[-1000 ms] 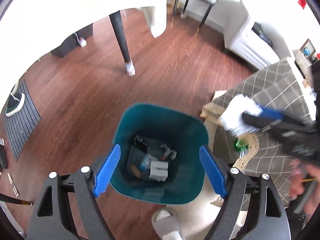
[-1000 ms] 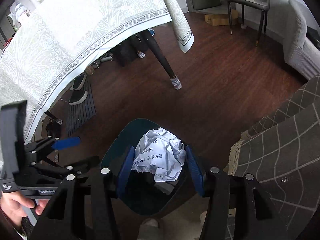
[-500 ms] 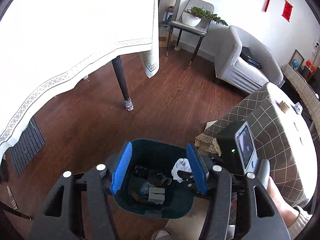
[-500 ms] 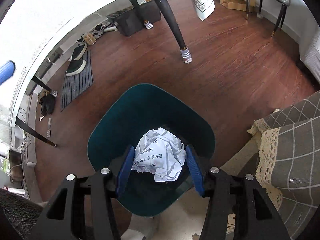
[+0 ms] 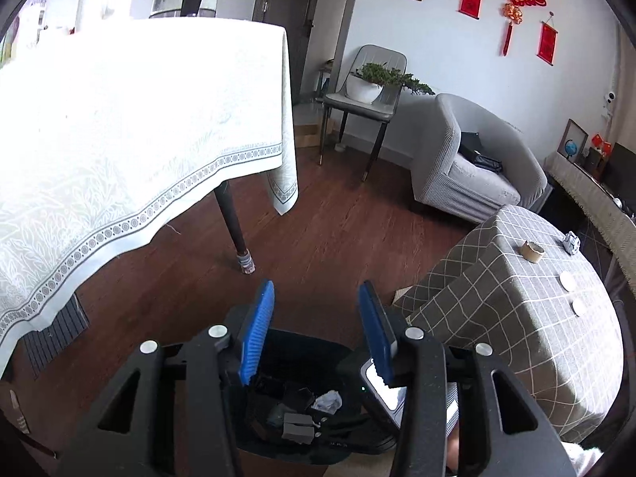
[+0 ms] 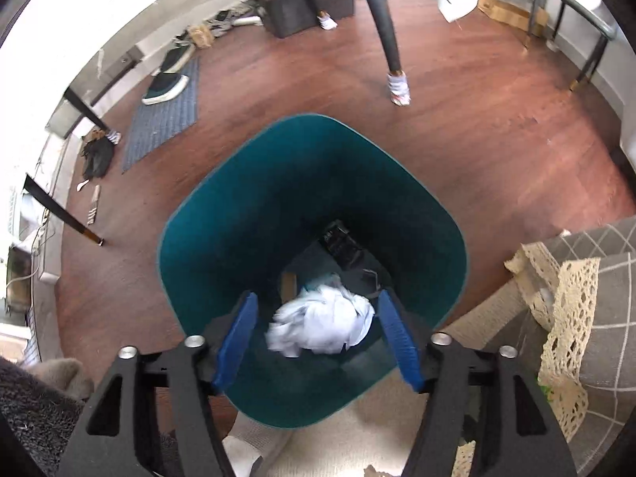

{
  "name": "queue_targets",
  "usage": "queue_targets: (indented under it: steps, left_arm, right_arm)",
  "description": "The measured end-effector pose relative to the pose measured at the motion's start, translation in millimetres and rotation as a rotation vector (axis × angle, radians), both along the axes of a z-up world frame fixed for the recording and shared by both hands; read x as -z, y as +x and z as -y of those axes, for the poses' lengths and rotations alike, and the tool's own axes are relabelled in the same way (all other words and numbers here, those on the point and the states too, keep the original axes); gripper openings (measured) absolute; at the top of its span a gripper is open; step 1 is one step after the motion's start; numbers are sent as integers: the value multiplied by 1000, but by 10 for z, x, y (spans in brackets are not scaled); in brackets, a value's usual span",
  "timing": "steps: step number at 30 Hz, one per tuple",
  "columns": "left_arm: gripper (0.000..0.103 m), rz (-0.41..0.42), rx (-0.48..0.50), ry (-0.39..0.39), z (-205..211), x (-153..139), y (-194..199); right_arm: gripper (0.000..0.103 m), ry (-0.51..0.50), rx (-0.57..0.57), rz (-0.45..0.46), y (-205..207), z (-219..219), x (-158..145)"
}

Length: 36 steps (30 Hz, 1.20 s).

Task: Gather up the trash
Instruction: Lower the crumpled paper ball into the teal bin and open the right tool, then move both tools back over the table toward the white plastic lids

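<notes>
- Paper (image 6: 324, 328), crumpled and white, is sitting blurred between the blue pads of the right gripper (image 6: 316, 342), with clear gaps on both sides, so nothing is pinching it.
- Those jaws have just been opening and are standing wide now, pointing steeply down into the bin (image 6: 222, 238).
- Bin is lying straight ahead of and below the right jaws, its teal walls ringing them; dark scraps are lying on its floor beyond the paper.
- Left gripper (image 5: 316, 336) is pointing out over the wood floor (image 5: 326, 230), its jaws about half open, having just been closing with nothing between them.
- Beneath the left jaws the bin's dark inside is showing, with a grey block (image 5: 297, 427) and a pale scrap among the rubbish.
- Just past the left gripper's right-hand pad, part of the other gripper's body with a lit screen is sitting close in.
- Beyond the left jaws, a table leg (image 5: 234, 226) is standing under a white cloth; off to the right, a checked cloth (image 5: 516, 318) is carrying a tape roll (image 5: 532, 251).
</notes>
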<state>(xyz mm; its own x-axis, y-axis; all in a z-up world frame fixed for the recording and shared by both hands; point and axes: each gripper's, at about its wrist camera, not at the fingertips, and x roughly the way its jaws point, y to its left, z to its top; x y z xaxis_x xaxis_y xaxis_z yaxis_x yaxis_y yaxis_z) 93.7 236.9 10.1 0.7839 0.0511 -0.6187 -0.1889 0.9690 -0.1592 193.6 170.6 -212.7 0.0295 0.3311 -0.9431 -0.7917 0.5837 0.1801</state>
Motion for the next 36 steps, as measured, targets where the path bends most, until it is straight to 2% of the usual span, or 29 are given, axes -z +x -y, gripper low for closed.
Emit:
queue_targets:
  steps: [9,11,17,28,36]
  left_arm:
    - [47,101,9,31,132,-268,-57]
    - [47,133,16,28,176,-341,-82]
    - [52,204,35,44,349,-510,-118]
    - [59,234,63,10,600,-613,-39]
    - [66,264,109,-19,899,-688,9]
  right_arm:
    - [72,58,-33,52,-49,84,-294]
    - [70,73,-25,73,-44,149,-410]
    - [64,171,8,189,-89,371,-1020]
    - [62,260,123,278,-2,1009,-1704]
    - [62,261,210,338,83,1525,-1994]
